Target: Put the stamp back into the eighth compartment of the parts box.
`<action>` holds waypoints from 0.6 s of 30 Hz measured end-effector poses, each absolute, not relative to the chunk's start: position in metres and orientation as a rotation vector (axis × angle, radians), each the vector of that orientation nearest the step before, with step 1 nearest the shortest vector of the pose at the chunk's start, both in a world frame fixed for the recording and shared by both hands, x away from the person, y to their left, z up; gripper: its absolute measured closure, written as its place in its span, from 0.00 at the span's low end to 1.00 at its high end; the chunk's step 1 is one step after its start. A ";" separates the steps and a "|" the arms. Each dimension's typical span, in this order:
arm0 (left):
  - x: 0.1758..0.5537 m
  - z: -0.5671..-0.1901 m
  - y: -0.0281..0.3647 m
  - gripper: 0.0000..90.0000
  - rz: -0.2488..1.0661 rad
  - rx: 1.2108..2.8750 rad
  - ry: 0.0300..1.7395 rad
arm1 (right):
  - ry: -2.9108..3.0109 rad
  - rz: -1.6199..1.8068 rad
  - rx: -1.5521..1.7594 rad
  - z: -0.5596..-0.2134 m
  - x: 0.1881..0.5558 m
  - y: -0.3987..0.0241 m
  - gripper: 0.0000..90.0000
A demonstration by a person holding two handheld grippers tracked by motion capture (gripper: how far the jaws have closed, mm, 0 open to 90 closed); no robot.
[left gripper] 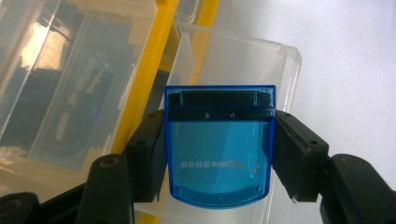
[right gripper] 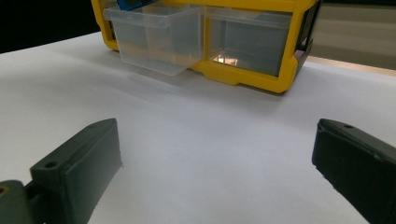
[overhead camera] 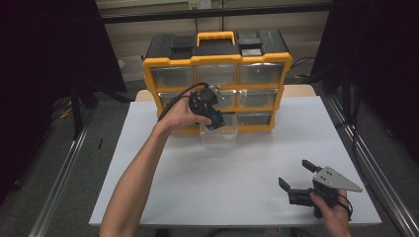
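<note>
White surface (overhead camera: 237,168), dark room. Your left hand-held gripper (left gripper: 219,154) clamps 1 blue case (left gripper: 219,144) above the clear drawer (left gripper: 243,60); its lettering reads there. Your right hand-held gripper (overhead camera: 296,180) stands apart, well short of the yellow organizer (right gripper: 243,74).

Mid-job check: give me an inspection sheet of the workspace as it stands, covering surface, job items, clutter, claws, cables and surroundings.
Surface: white table top, bare in front.
Job's things: blue translucent case held over the pulled-out clear drawer in the bottom row of the yellow-and-black drawer cabinet; other drawers look pushed in.
Clutter: nothing seen.
Claws: left claw shut on the blue translucent case, pads on both its sides; right claw open, low over the table's near right corner, holding nothing.
Cables: black cable trails from the left claw toward the cabinet's left side.
Surroundings: dark curtains on both sides, metal floor rails, pale wall behind.
</note>
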State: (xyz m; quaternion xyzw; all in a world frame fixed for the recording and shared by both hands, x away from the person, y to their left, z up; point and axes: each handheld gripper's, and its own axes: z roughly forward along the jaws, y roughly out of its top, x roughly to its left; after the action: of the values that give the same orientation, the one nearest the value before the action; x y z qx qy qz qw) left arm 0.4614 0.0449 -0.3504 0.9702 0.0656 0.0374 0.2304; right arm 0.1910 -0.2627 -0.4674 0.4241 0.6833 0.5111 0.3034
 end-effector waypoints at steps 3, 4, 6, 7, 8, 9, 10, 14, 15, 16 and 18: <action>0.462 -0.352 0.045 0.46 0.111 2.686 0.173 | 1.811 1.354 1.123 -0.467 0.191 -0.263 0.01; 0.460 -0.353 0.044 0.46 0.091 2.674 0.201 | 1.813 1.355 1.124 -0.467 0.191 -0.263 0.01; 0.462 -0.353 0.044 0.46 0.101 2.681 0.179 | 1.813 1.354 1.123 -0.467 0.191 -0.263 0.01; 0.463 -0.353 0.044 0.46 0.101 2.691 0.171 | 1.813 1.354 1.123 -0.467 0.191 -0.263 0.01; 0.464 -0.353 0.044 0.46 0.094 2.692 0.171 | 1.813 1.357 1.123 -0.467 0.191 -0.263 0.01; 0.463 -0.355 0.043 0.46 0.088 2.687 0.197 | 1.813 1.356 1.123 -0.467 0.191 -0.263 0.01; 0.463 -0.355 0.043 0.46 0.092 2.688 0.199 | 1.813 1.357 1.123 -0.467 0.191 -0.263 0.01; 0.466 -0.357 0.043 0.46 0.090 2.701 0.194 | 1.813 1.354 1.123 -0.467 0.191 -0.263 0.01; 0.467 -0.358 0.043 0.46 0.089 2.696 0.184 | 1.813 1.354 1.122 -0.467 0.191 -0.263 0.01; 0.465 -0.359 0.043 0.46 0.073 2.684 0.238 | 1.813 1.354 1.123 -0.467 0.191 -0.263 0.01; 0.467 -0.359 0.043 0.46 0.078 2.694 0.220 | 1.811 1.357 1.125 -0.468 0.191 -0.263 0.01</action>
State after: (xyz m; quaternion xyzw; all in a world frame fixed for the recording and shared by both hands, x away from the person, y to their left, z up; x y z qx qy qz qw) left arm 0.4665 0.0430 -0.3587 0.9726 0.0795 0.0281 0.2168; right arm 0.1912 -0.2628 -0.4676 0.4244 0.6829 0.5119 0.3024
